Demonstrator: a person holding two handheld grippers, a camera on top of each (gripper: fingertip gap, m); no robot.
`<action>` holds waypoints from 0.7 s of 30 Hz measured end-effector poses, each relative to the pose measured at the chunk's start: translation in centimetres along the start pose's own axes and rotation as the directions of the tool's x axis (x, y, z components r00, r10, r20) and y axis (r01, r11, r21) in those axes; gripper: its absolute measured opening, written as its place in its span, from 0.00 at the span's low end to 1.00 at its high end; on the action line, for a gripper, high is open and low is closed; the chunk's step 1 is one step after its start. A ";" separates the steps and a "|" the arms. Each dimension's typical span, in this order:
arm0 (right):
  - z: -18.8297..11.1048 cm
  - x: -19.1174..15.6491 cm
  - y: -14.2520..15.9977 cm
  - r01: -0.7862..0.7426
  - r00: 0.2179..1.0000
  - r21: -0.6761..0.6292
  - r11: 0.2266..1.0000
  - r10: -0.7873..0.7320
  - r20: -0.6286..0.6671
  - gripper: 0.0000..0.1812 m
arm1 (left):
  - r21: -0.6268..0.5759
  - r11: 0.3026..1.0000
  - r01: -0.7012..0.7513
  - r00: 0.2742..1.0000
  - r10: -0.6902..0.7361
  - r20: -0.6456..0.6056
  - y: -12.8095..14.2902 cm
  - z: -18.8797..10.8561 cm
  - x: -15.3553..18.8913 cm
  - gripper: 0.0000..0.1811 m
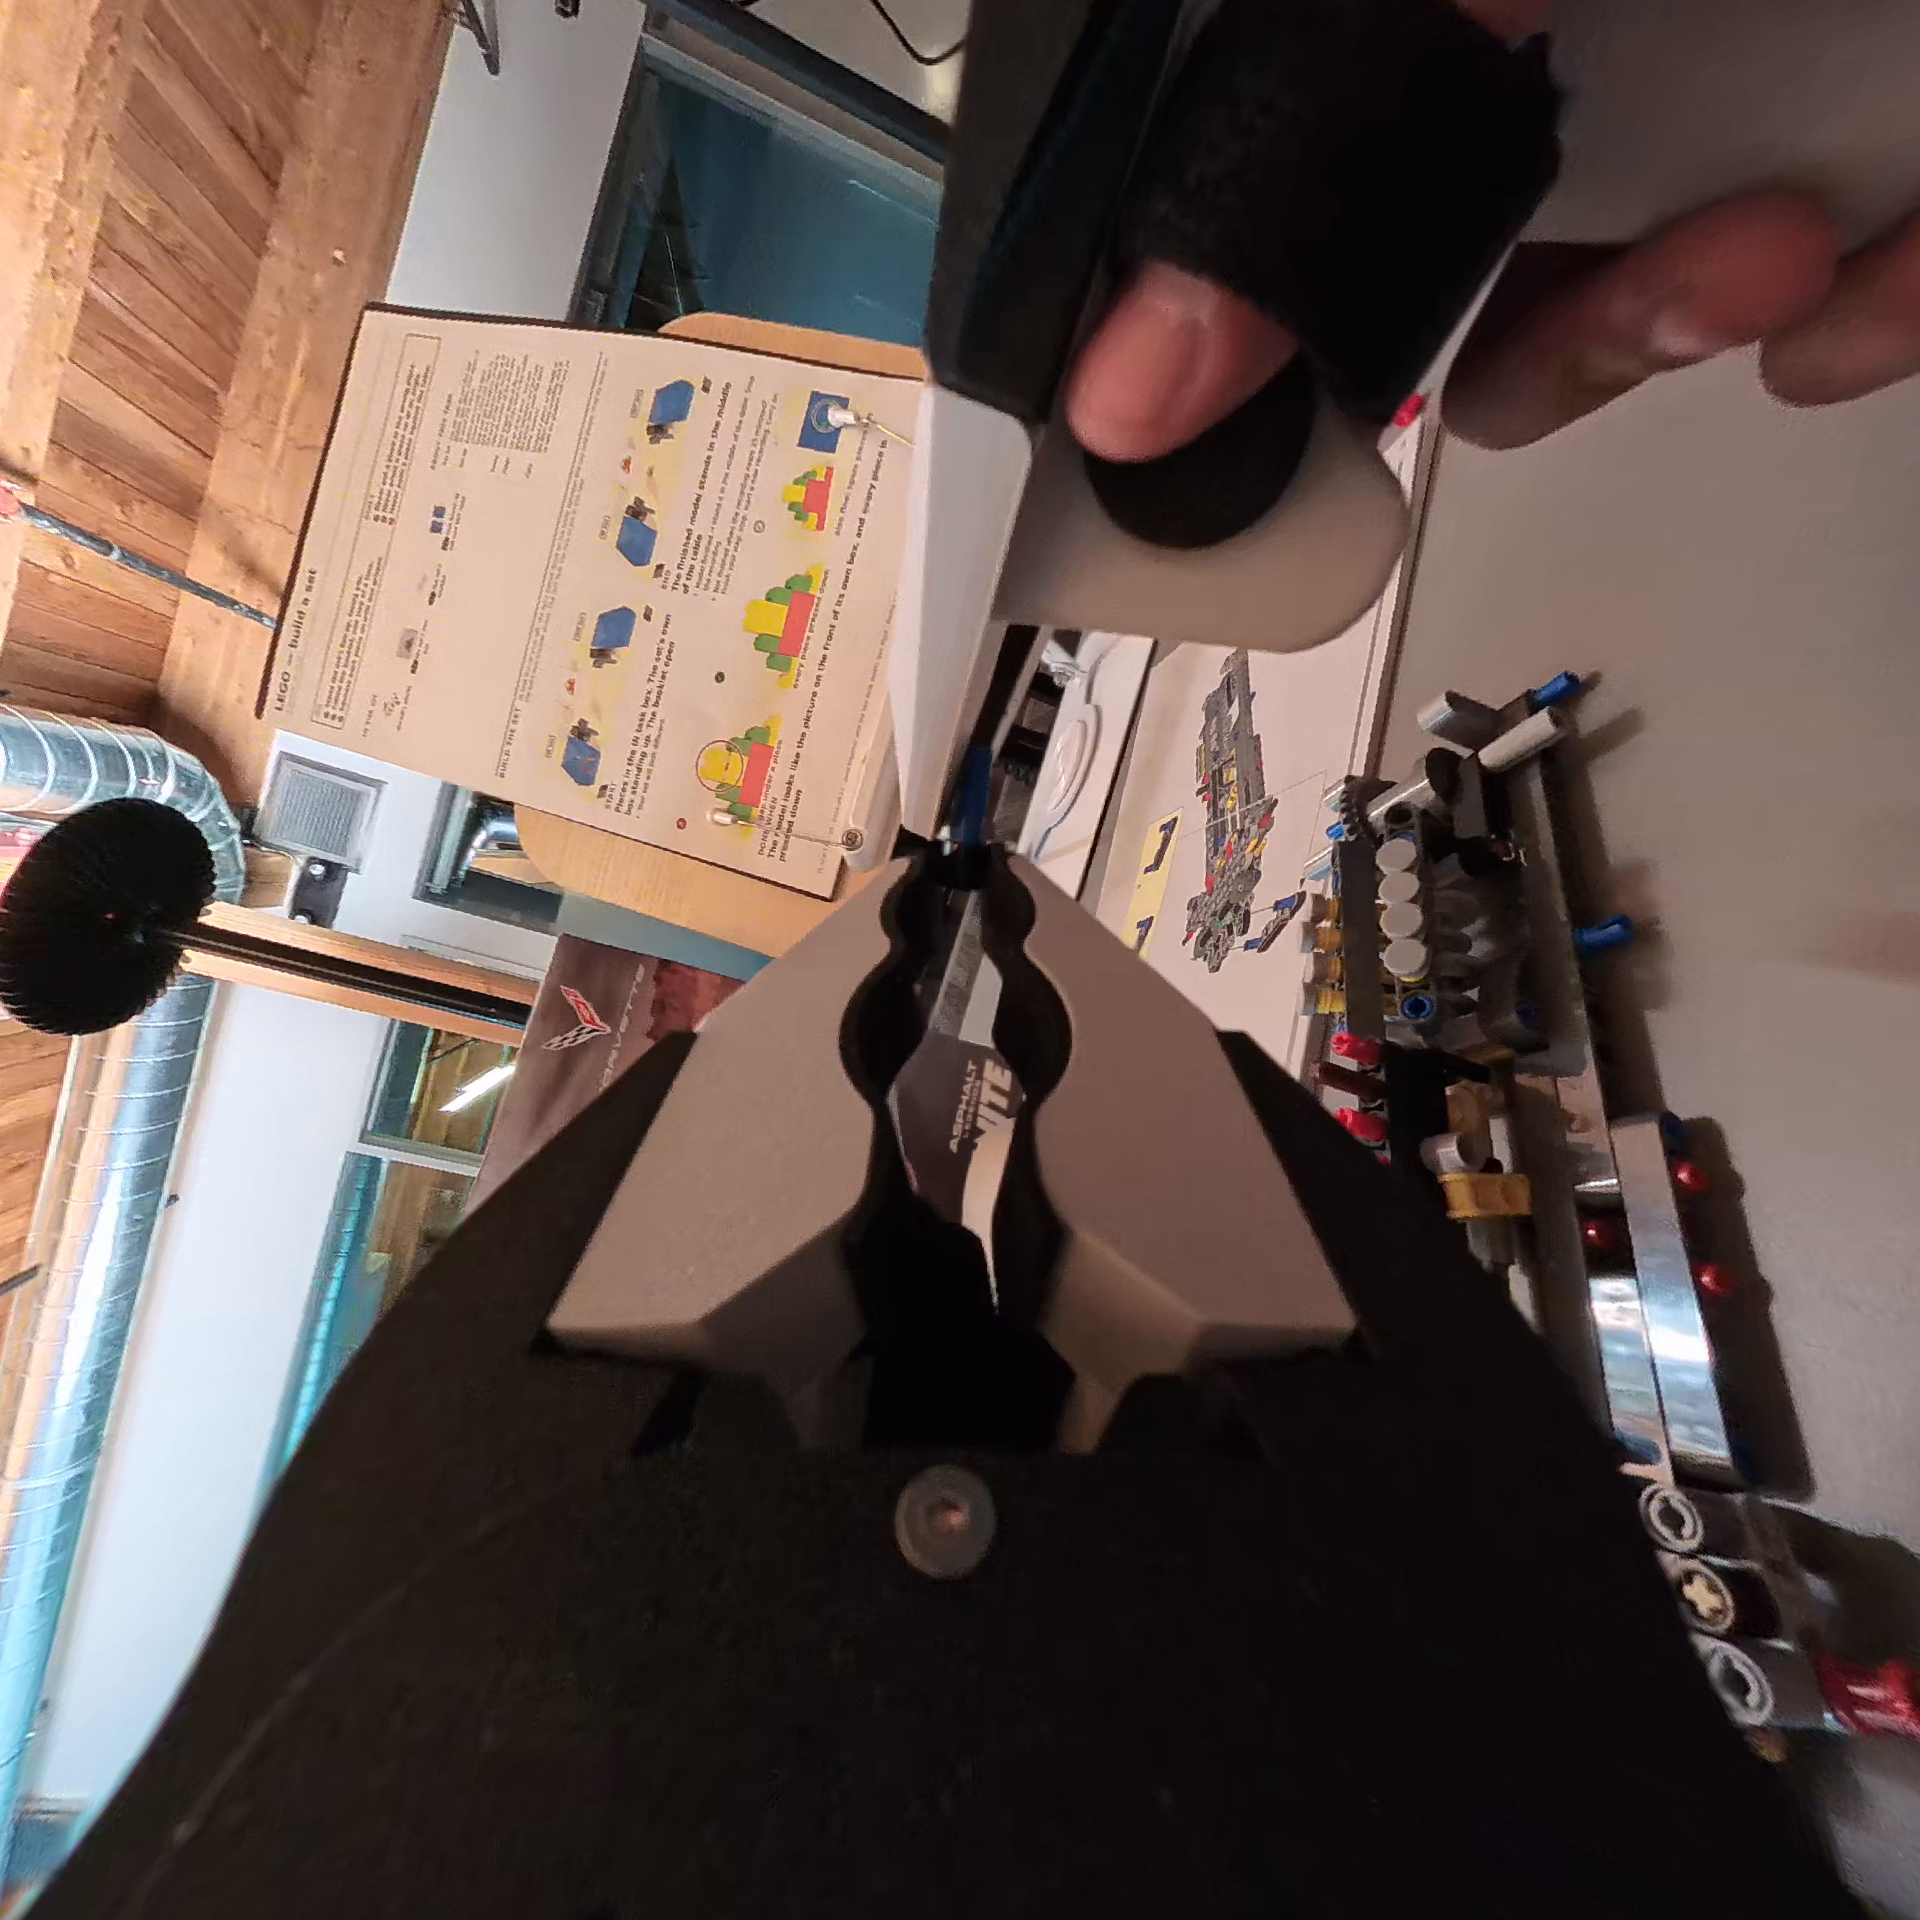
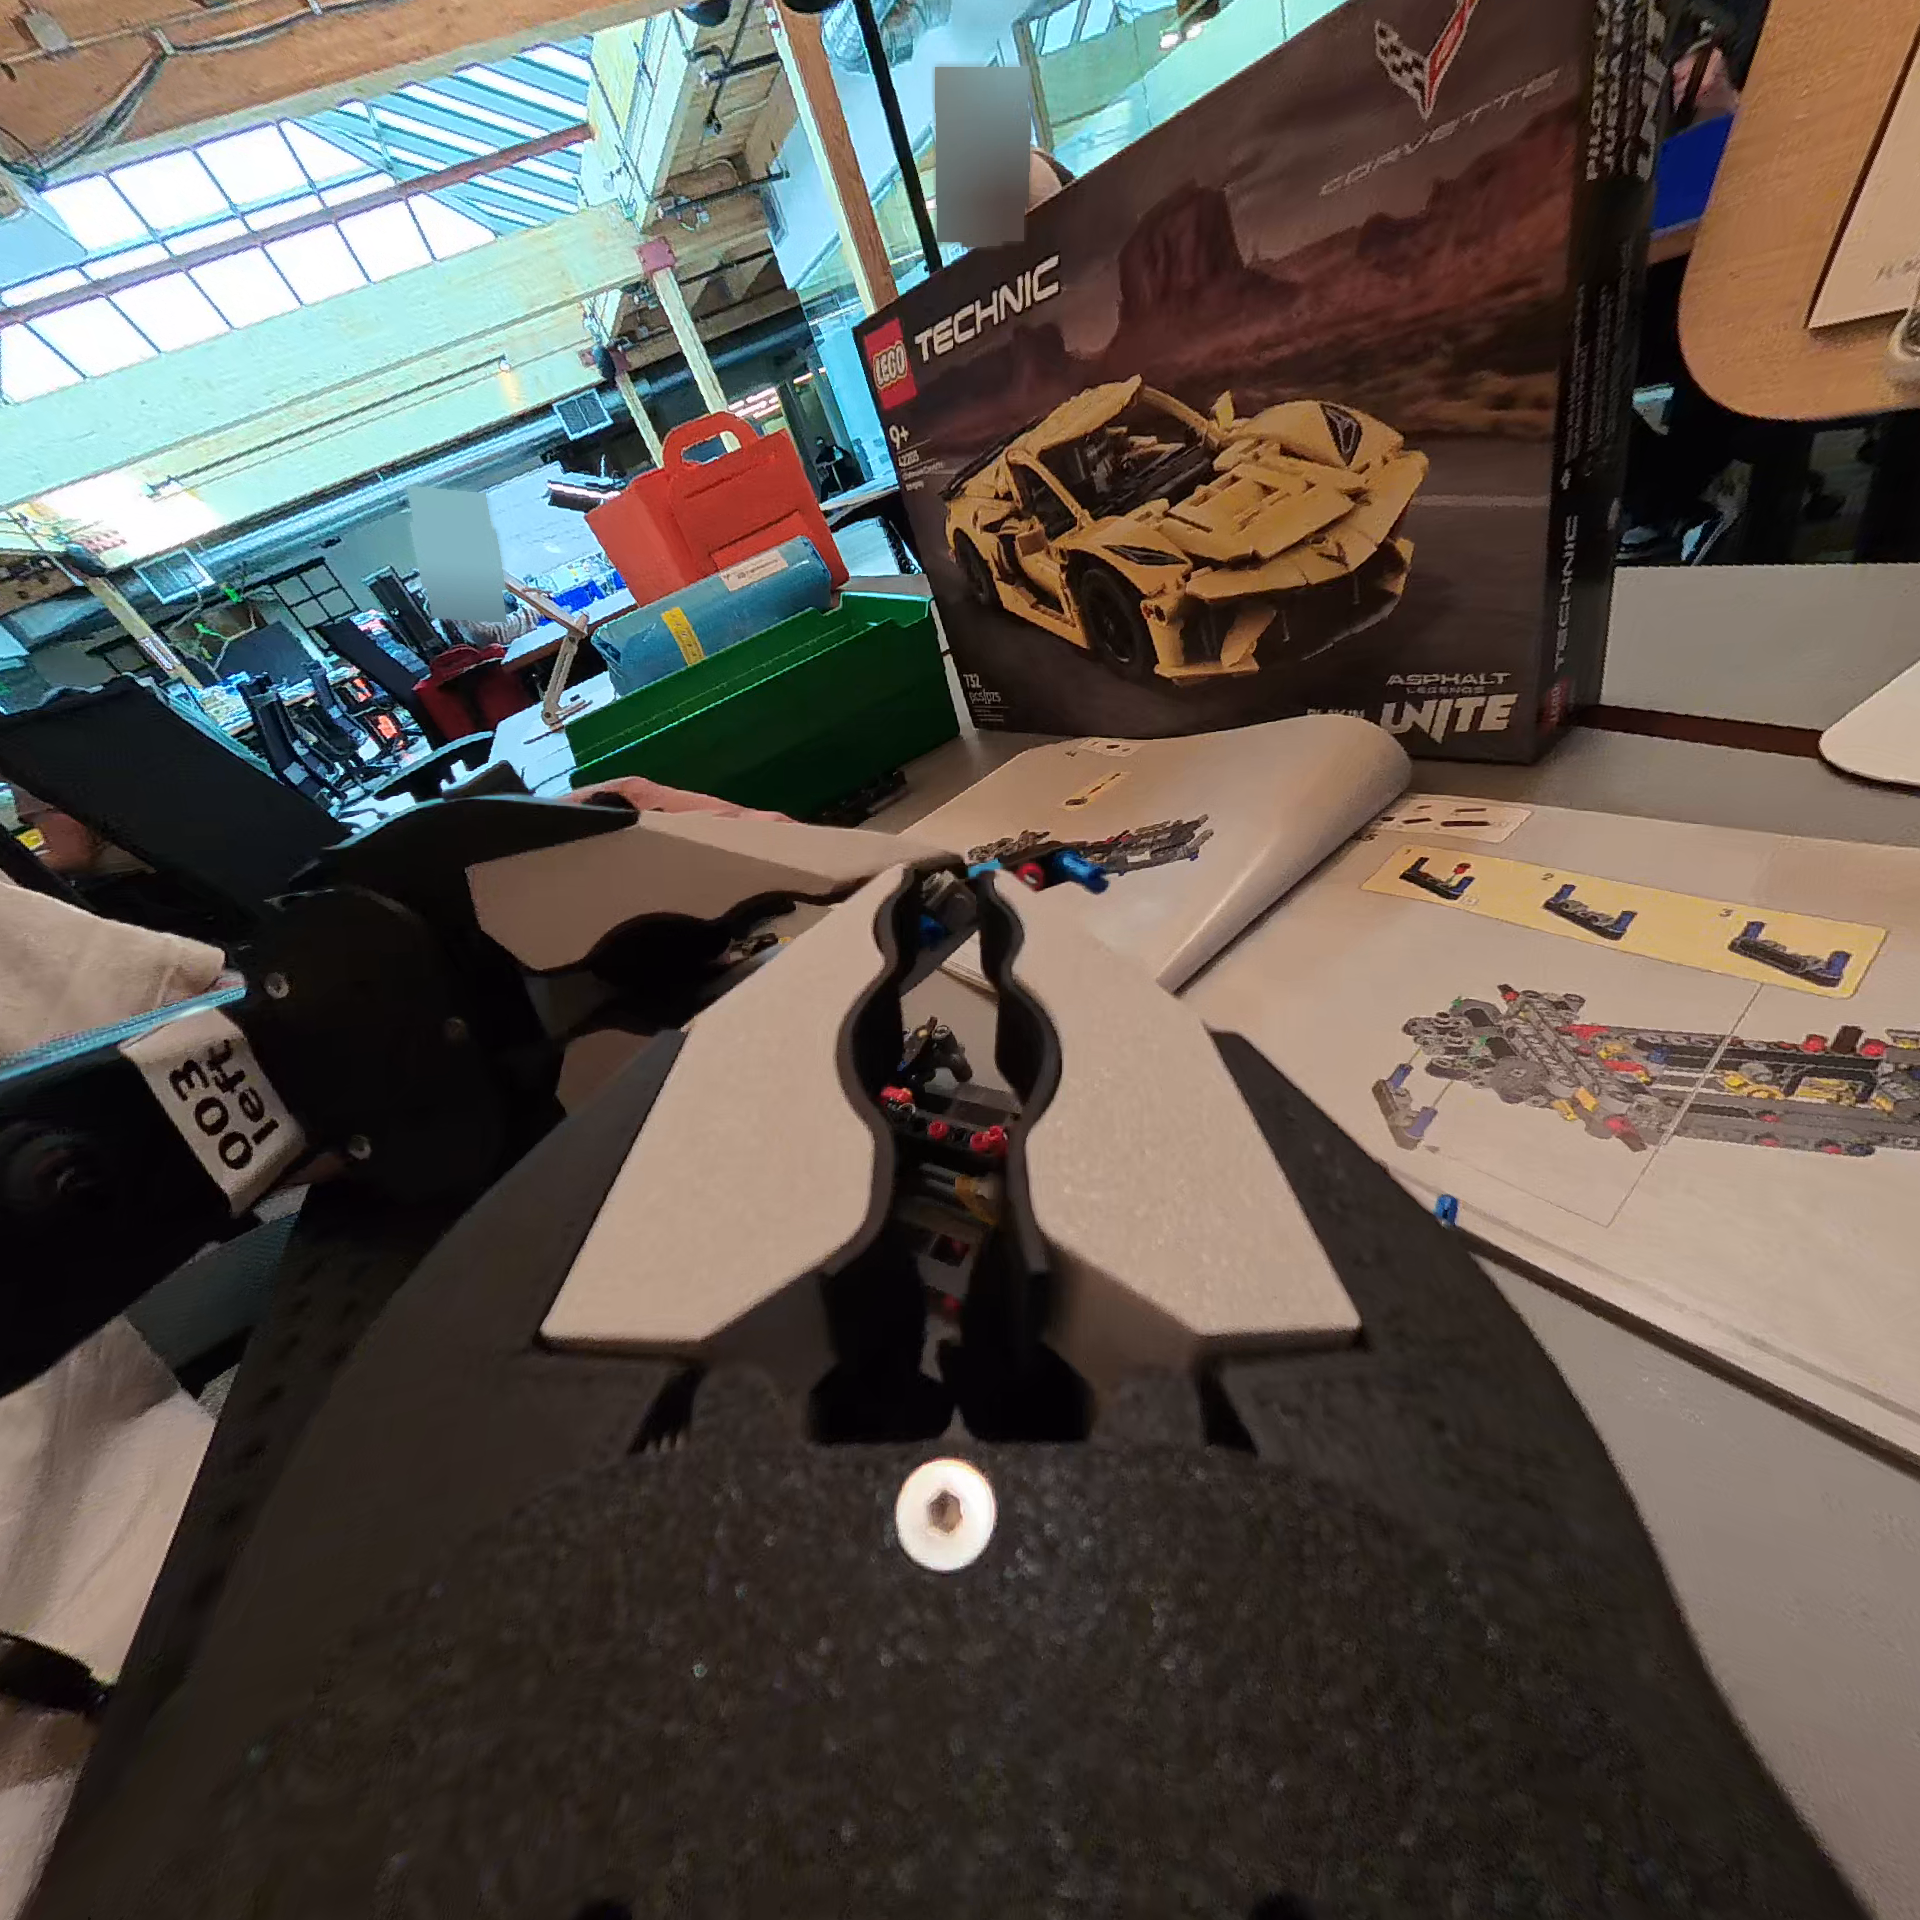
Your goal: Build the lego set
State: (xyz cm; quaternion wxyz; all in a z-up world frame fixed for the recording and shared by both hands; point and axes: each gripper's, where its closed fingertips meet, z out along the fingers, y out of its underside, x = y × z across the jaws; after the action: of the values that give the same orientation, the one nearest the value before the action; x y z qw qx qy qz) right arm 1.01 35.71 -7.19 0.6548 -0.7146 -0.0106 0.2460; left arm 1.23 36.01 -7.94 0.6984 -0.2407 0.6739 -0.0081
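while the left gripper [image 1: 961,847] pinches a small blue pin at its tips, the right gripper [image 2: 961,883] meets it there, jaws nearly closed on a small blue-and-grey piece, seemingly to join the two mid-air. the half-built technic chassis [image 1: 1486,987] rests on the table [image 1: 1714,582] beside the open instruction booklet [image 2: 1621,1039].

The left wrist view is rolled on its side, looking close along its gripper [image 1: 961,862] across the table [image 1: 1714,644]. The right wrist view sits upright and low, facing the box [image 2: 1247,416]. Both share the open booklet [image 1: 1226,790] [image 2: 1621,1039].
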 end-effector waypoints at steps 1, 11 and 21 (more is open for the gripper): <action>0.0 0.1 0.1 -0.013 1.000 -0.005 1.000 0.013 0.003 0.05 | -0.002 1.000 -0.018 1.000 0.018 0.003 0.0 0.0 0.1 0.03; -0.6 0.3 0.1 -0.446 0.881 -0.017 0.895 0.443 0.166 0.03 | 0.033 0.951 -0.307 0.946 0.301 0.121 -0.7 0.1 0.2 0.03; -0.6 0.4 0.1 -0.427 0.893 -0.013 0.904 0.424 0.151 0.03 | 0.064 0.981 -0.182 0.981 0.177 0.075 -0.7 0.1 0.3 0.03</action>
State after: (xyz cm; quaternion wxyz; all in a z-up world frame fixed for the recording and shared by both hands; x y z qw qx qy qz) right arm 1.54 35.22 -7.34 0.5899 -0.6721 0.0991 0.4364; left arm 1.61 35.31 -7.98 0.7272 -0.1542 0.6677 0.0395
